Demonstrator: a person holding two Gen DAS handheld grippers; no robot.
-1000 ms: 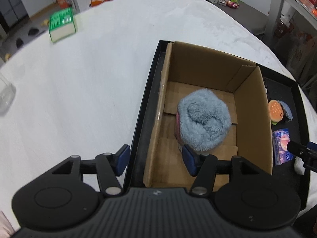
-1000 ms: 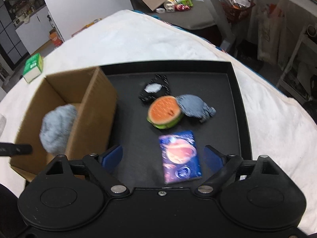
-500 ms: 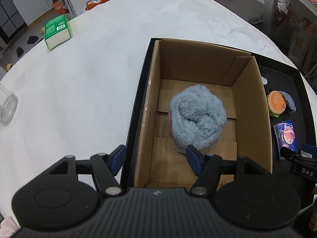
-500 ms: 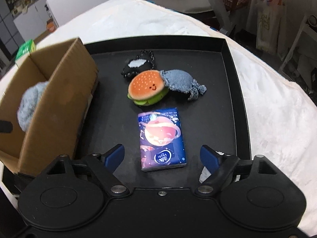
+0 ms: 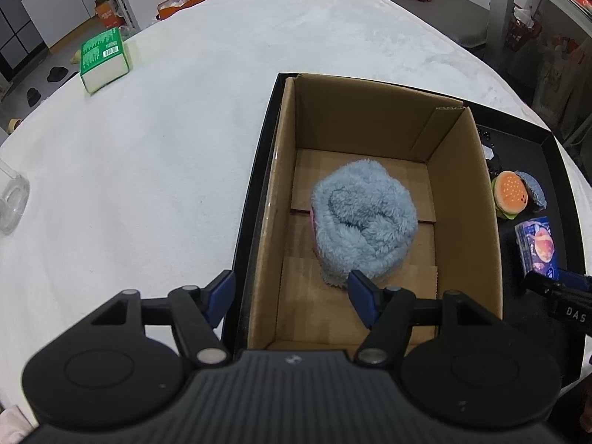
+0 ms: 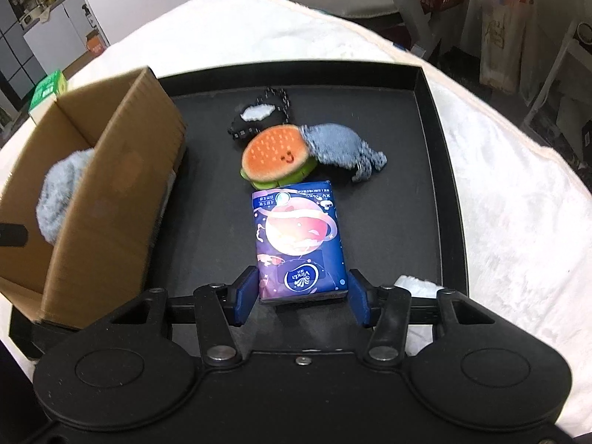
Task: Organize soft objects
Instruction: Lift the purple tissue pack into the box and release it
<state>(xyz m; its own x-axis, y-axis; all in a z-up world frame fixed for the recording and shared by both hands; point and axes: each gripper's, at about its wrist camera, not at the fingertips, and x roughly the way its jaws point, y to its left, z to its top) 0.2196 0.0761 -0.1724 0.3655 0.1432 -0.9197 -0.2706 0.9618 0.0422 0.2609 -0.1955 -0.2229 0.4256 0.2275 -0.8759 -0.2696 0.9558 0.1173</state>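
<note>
A fluffy light-blue rolled cloth [image 5: 364, 222] lies inside the open cardboard box [image 5: 462, 185], which stands at the left end of the black tray [image 6: 440, 170]. My left gripper [image 5: 290, 294] is open and straddles the box's near left wall, holding nothing. On the tray floor lie a purple tissue pack [image 6: 298, 236], an orange burger plush [image 6: 275, 155], a denim piece [image 6: 335, 144] and a black pixel plush [image 6: 259, 114]. My right gripper [image 6: 301, 296] is closing on the near end of the tissue pack, with both pads touching its sides.
The tray sits on a table covered in white cloth [image 5: 166, 148]. A green and white carton [image 5: 103, 59] lies far left, and a clear glass [image 5: 11, 199] stands at the left edge. A white scrap [image 6: 414, 283] lies in the tray's near right corner.
My right gripper has come down and forward over the tissue pack, and its jaws have narrowed from wide apart to touching the pack. The left gripper has barely shifted.
</note>
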